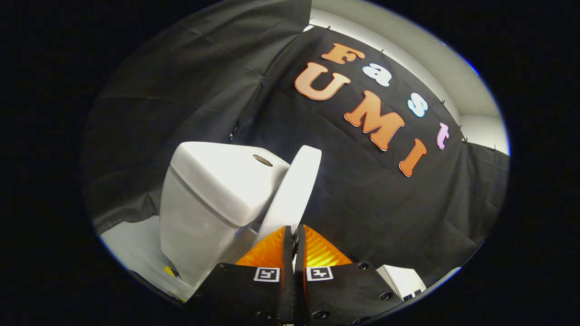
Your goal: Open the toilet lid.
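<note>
Gripper view: toilet lid raised, leaning against tank; jaws pinch its edge.

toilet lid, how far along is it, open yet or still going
Mostly done: the toilet lid stands raised, its top edge up beside the tank. In hand: the gripper has its fingers nearly together at the lid's lower edge, apparently pinching it. Left: lean the lid back fully if needed, then let go and pull away.

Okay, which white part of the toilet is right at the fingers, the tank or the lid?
The toilet lid. Its lower edge sits between the nearly closed fingers of the gripper, raised and leaning toward the tank, which stands beyond.
</note>
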Tool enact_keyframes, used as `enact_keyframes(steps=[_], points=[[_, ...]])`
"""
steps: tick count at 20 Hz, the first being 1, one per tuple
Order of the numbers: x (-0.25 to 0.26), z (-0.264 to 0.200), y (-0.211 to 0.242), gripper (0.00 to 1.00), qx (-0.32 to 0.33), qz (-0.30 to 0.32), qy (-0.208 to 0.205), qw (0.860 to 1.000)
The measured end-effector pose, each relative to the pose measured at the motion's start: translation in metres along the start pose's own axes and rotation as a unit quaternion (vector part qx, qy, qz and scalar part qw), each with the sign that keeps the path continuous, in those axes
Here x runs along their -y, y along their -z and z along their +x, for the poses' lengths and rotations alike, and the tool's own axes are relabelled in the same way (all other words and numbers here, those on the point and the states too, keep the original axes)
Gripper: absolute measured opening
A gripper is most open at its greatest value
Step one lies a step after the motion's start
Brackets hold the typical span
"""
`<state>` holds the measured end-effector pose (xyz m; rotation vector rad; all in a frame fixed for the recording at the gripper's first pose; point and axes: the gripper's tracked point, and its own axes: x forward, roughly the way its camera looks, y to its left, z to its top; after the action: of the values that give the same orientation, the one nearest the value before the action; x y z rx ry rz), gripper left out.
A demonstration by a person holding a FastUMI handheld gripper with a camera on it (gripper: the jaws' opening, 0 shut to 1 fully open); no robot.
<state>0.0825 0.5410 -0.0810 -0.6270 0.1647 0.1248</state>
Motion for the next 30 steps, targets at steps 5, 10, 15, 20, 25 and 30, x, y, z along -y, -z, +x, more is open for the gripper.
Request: enact_keyframes(steps=[5, 10, 15, 20, 25, 30], points=[[0.002, 0.001, 0.001, 0.09, -0.006, 0.033, -0.001, 0.999], [-0.011, 0.002, -0.004, 0.51, -0.004, 0.084, -0.058, 0.995], [0.006, -0.008, -0.024, 0.98, 0.027, 0.125, -0.087, 0.988], [0.078, 0.002, -0.026, 0.98, 0.046, 0.159, -0.076, 0.983], [0.173, 0.005, -0.01, 0.98, 0.058, 0.207, -0.051, 0.975], [0.267, -0.01, 0.02, 0.97, 0.063, 0.242, -0.04, 0.968]])
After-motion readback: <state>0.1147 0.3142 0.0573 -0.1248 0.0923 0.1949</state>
